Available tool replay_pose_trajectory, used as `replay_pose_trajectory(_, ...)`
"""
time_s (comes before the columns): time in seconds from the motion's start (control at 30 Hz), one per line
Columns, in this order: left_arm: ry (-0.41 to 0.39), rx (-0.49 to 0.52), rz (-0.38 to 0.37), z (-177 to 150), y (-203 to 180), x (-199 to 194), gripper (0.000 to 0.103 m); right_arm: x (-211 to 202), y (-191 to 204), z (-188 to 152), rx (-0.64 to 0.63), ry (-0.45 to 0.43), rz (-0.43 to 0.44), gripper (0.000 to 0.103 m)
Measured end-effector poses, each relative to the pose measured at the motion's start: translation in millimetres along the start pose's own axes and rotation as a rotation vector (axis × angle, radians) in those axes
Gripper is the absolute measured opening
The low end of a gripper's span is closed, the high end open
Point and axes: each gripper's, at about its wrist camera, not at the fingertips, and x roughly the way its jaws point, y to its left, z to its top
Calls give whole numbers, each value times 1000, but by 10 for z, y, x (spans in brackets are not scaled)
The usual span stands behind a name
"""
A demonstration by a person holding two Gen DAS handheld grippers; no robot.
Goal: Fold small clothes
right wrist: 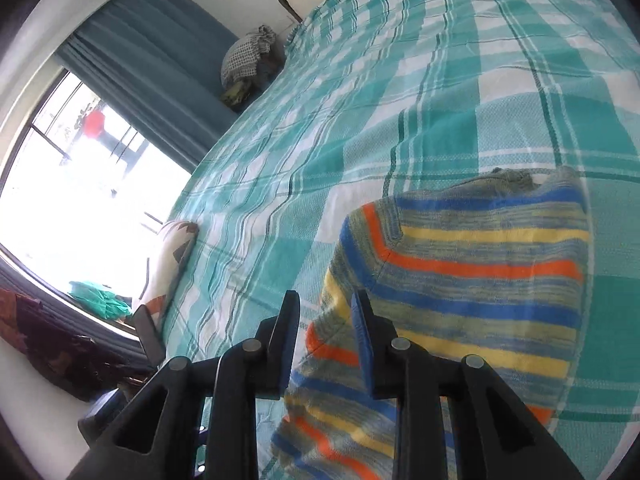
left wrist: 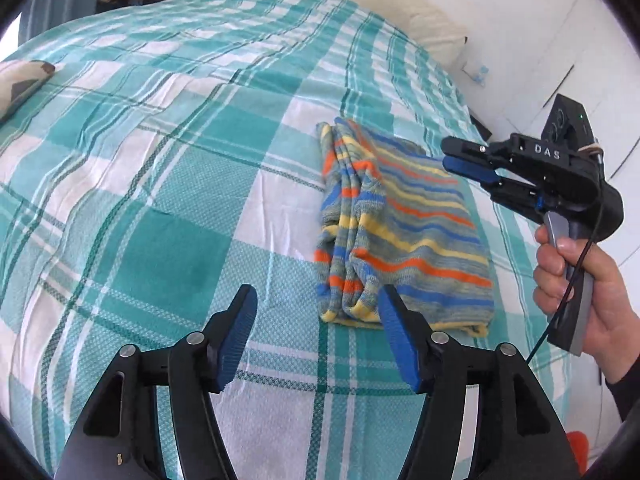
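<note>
A small striped knit garment in blue, yellow, orange and grey-green lies folded into a compact bundle on the teal-and-white checked bedspread. My left gripper is open and empty, just in front of the bundle's near edge. My right gripper hovers over the bundle's far right corner, held by a hand. In the right wrist view the right gripper stands partly open and empty above the garment.
A patterned pillow lies at the bed's left edge, also in the right wrist view. A cream pillow sits at the far end. Clothes pile, blue curtain and window beyond the bed.
</note>
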Motion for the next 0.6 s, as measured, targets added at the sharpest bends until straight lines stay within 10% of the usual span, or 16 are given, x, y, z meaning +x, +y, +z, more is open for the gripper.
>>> replay_pose_trajectory(0.17, 17, 88, 7, 255, -284, 382, 79, -594, 48, -622, -181, -28, -127, 28)
replay_pose_trajectory(0.3, 152, 44, 153, 362, -113, 969, 62, -201, -214, -1248, -145, 209, -168, 28)
replay_pose_trajectory(0.4, 117, 15, 105, 465, -5, 758, 69, -398, -171, -1361, -189, 148, -173, 31)
replay_pose_trajectory(0.5, 14, 43, -7, 640, -52, 551, 100, -771, -206, -1148, -132, 12, -146, 79)
replay_pose_trajectory(0.6, 49, 65, -27, 902, -105, 854, 101, -908, -398, -821, -67, -109, -177, 88)
